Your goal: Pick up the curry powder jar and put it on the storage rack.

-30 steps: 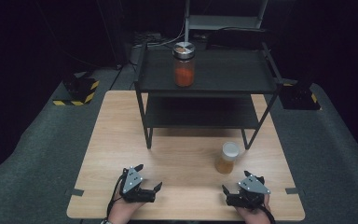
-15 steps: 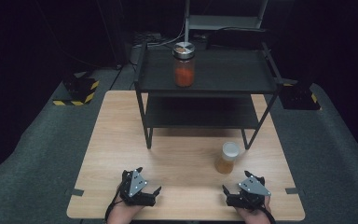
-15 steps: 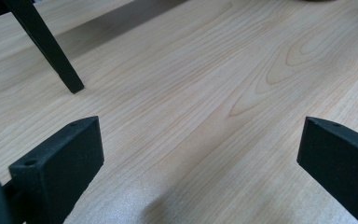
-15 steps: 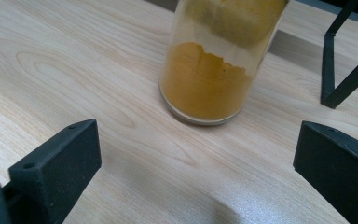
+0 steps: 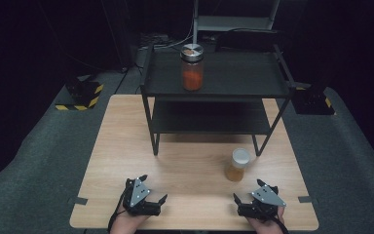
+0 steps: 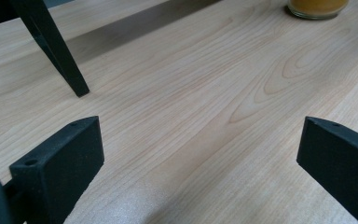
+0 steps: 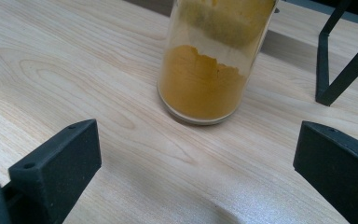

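Light wooden table: rectangular, flat, grain visible; carried all items listed below.

Black two-tier metal shelf rack: stood on the far half of the table. Its top tier bore a clear glass jar of orange-red contents with a metal lid.

Left gripper and right gripper: both rested low at the near edge of the table, well apart from each other. Each had its jaws spread wide with nothing between them.

Small clear glass jar of yellow-orange powder with a pale lid: stood upright on the table, just in front of the rack's right front leg and near the right gripper, untouched. In the right gripper view the jar lay straight ahead between the open jaws. Judged rigid, breakable, smooth-walled and likely slippery; partly filled, so probably light. Best taken across the cylindrical body around mid-height, squarely, with moderate pressure, and kept upright.
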Tool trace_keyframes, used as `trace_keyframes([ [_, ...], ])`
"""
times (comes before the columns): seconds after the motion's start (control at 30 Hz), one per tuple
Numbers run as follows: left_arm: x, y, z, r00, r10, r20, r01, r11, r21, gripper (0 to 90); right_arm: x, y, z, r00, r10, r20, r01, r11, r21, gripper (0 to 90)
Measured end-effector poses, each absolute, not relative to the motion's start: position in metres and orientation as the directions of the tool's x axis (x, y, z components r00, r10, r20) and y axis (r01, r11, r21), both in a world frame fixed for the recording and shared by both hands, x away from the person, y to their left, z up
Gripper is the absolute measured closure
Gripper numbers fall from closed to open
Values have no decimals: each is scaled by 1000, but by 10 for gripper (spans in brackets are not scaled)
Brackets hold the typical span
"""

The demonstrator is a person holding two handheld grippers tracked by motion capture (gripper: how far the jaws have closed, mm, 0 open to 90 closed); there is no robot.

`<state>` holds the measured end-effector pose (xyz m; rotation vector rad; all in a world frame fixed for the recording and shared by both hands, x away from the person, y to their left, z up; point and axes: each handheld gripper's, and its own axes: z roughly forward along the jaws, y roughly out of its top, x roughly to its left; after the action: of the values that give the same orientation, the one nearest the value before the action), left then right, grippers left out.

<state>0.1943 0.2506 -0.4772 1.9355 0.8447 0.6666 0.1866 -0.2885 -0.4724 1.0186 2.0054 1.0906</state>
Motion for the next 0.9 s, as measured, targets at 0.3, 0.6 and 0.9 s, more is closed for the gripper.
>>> trace_keyframes([
  [0.3, 194, 256, -479, 623, 777, 95, 291, -342, 893, 7, 182, -289, -469, -485, 859, -163, 300, 338, 892, 0],
  [0.6, 195, 254, -478, 631, 769, 105, 290, -360, 887, 7, 181, -288, -454, -482, 857, -182, 247, 332, 910, 0],
  [0.9, 195, 256, -479, 630, 772, 91, 291, -343, 893, 7, 188, -285, -442, -483, 856, -186, 225, 326, 918, 0],
])
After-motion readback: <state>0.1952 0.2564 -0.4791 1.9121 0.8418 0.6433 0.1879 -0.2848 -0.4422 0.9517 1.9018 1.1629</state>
